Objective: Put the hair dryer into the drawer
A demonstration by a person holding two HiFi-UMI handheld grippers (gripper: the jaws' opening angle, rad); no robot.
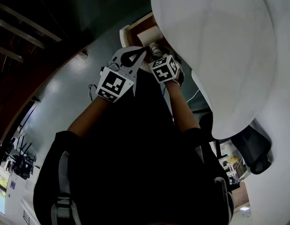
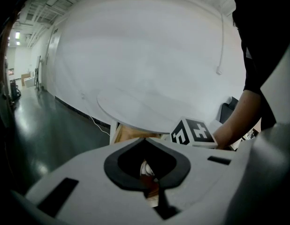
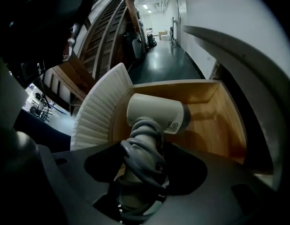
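Wooden drawer [image 3: 220, 121] stands open. The hair dryer [image 3: 156, 114] hangs over its left side, its handle, wound with cord [image 3: 144, 150], clamped in the right tongs [image 3: 140, 172]. The left tongs [image 2: 146, 142] are closed on nothing. It is probably light, rigid, smooth plastic, so the wrapped handle looks like the surest hold.

The left forearm [image 1: 88, 117] and right forearm [image 1: 183, 110] reach forward close together. The left gripper [image 2: 147, 171] has its jaws together; the right gripper [image 3: 140, 179] clamps the hair dryer [image 3: 156, 114] by its handle.
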